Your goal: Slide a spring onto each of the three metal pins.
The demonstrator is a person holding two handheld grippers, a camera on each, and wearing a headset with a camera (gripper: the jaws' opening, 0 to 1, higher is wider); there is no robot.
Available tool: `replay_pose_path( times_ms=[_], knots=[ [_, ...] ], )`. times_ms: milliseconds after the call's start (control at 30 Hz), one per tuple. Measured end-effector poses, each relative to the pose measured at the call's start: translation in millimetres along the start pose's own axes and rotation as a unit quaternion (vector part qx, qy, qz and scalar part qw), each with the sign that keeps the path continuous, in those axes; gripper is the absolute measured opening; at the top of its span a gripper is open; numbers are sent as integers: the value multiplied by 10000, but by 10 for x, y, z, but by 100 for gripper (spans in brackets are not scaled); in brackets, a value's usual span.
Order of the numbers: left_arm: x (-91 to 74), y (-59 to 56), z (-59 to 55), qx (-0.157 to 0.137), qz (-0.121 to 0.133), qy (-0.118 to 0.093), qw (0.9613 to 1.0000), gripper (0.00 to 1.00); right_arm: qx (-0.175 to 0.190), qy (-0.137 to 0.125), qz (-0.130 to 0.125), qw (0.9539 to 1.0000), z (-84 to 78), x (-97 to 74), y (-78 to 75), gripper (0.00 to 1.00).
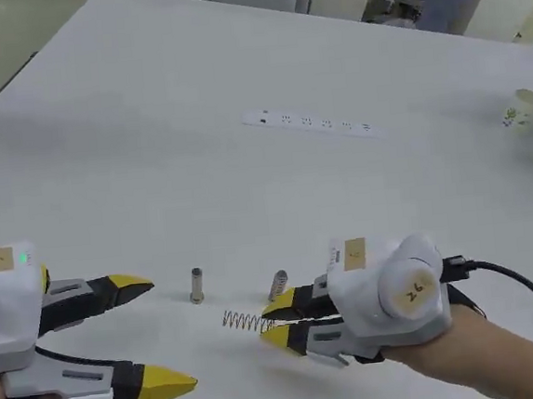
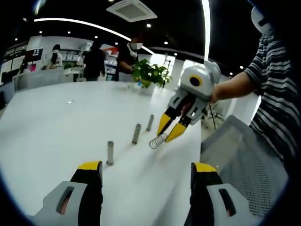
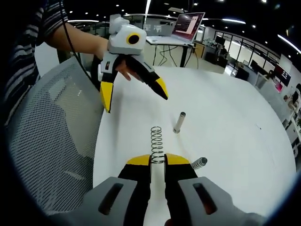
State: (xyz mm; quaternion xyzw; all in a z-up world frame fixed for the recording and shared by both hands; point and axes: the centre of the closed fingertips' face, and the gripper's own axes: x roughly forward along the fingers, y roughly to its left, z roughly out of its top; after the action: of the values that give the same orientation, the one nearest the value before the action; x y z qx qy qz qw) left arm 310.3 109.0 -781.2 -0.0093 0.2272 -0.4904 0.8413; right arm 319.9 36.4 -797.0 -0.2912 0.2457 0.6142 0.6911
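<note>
- White table (image 1: 148, 126) spreads wide in the head view, with a power strip (image 1: 306, 121) lying far out and a paper cup (image 1: 525, 107) off at the right edge.
- Low on the near left sits the left gripper (image 1: 171, 334), yellow-tipped jaws spread wide, nothing between them.
- The right gripper (image 1: 282, 319) has its jaws pinched on a loose spring (image 1: 244, 321), which sticks out leftward from the tips, near the bare pin (image 1: 197, 286). A sprung pin (image 1: 279, 284) stands just behind those tips.
- Over to the left gripper view: the left gripper (image 2: 146, 168) gapes, both jaws well apart.
- Three pins line up ahead. The bare pin (image 2: 110, 153) is nearest, then the sprung pin (image 2: 137, 133), then a far pin (image 2: 150, 122), too small to judge.
- The right gripper (image 2: 171, 128) comes in from the right, the loose spring (image 2: 158, 140) hanging from its tips.
- Now the right gripper view: the right gripper (image 3: 157, 160) is clamped on the loose spring (image 3: 156, 136), which reaches forward over the table.
- The bare pin (image 3: 179, 122) stands upright just right of the spring's far end, not touching it. The sprung pin (image 3: 200, 163) is beside the right jaw.
- Ahead hangs the left gripper (image 3: 135, 99), agape, with a mesh chair (image 3: 51, 127) at the left.
</note>
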Motion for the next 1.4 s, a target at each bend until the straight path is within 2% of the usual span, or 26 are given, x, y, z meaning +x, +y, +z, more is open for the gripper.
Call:
replay_pose_path(
  times_ms=[133, 300, 400, 633, 967, 1133, 1233, 1400],
  knots=[
    [28, -58, 10, 13, -170, 2, 9999, 66, -119, -17, 6, 9999, 14, -53, 16, 7],
    [110, -138, 80, 80, -436, 16, 9990, 50, -238, -72, -11, 9997, 41, -128, 37, 7],
    [218, -206, 152, 164, -601, 11, 9981, 47, -224, -101, -8, 9997, 45, -158, 50, 7],
    [402, -312, 230, 410, -906, 42, 9950, 37, -341, -76, 9, 9994, 36, -199, 102, 7],
    [491, -389, 252, 579, -1124, 2, 9920, 21, -574, -46, 39, 9983, 75, -209, 135, 7],
    [518, -400, 266, 629, -1183, -47, 9910, 18, -600, -15, 56, 9982, 60, -203, 145, 7],
    [535, -427, 253, 684, -1287, 2, 9893, 16, -620, -36, 60, 9980, 82, -212, 146, 7],
    [572, -406, 293, 724, -1257, -41, 9894, 11, -632, -71, 59, 9980, 119, -217, 128, 7]
  ],
)
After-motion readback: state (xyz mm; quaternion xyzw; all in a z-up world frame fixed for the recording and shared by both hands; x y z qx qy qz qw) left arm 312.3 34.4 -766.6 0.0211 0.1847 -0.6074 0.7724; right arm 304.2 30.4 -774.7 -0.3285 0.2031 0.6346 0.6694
